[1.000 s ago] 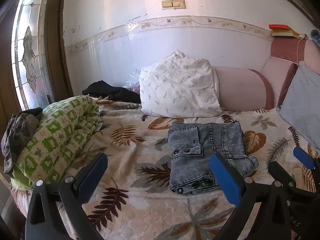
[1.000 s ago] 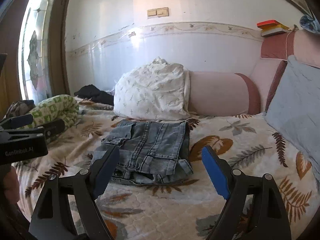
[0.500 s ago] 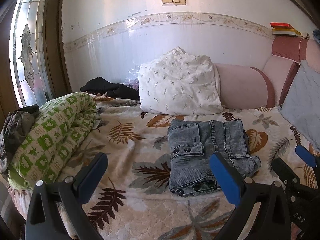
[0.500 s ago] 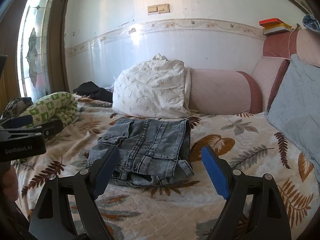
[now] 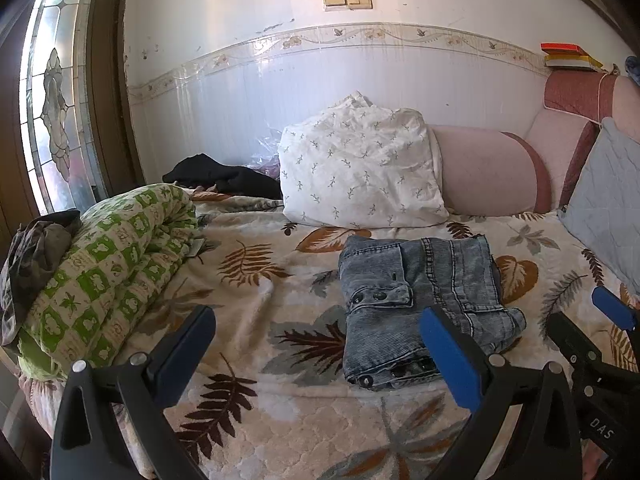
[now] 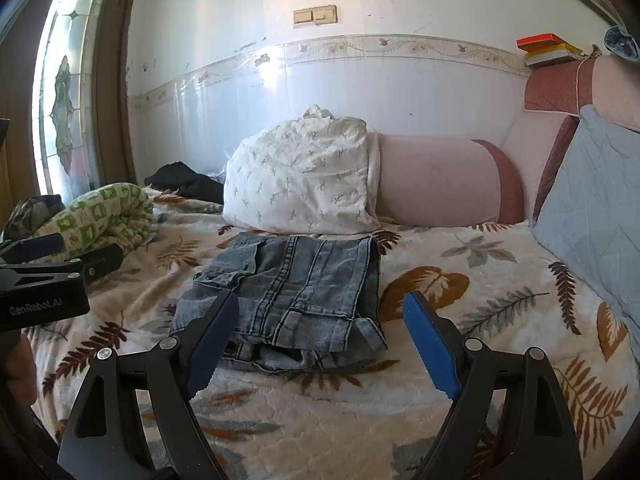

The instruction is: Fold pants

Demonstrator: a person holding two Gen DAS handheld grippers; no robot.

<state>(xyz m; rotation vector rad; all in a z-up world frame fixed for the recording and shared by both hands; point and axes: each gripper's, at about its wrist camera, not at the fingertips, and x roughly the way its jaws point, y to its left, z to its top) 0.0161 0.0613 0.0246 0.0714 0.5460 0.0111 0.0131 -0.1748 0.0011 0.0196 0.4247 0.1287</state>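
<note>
Since both tongs, left tongs [image 5: 320,356] and right tongs [image 6: 320,332], gape empty, I'd pinch the soft, heavy folded jeans [image 6: 296,292] by their thick near edge

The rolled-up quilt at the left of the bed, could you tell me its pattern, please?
The quilt has a green and cream check with small printed figures, clearest in the left wrist view.

A home bedroom: a leaf-print bedspread [image 5: 280,280], a white pillow [image 5: 360,172] and a padded headboard [image 5: 576,92]
</note>
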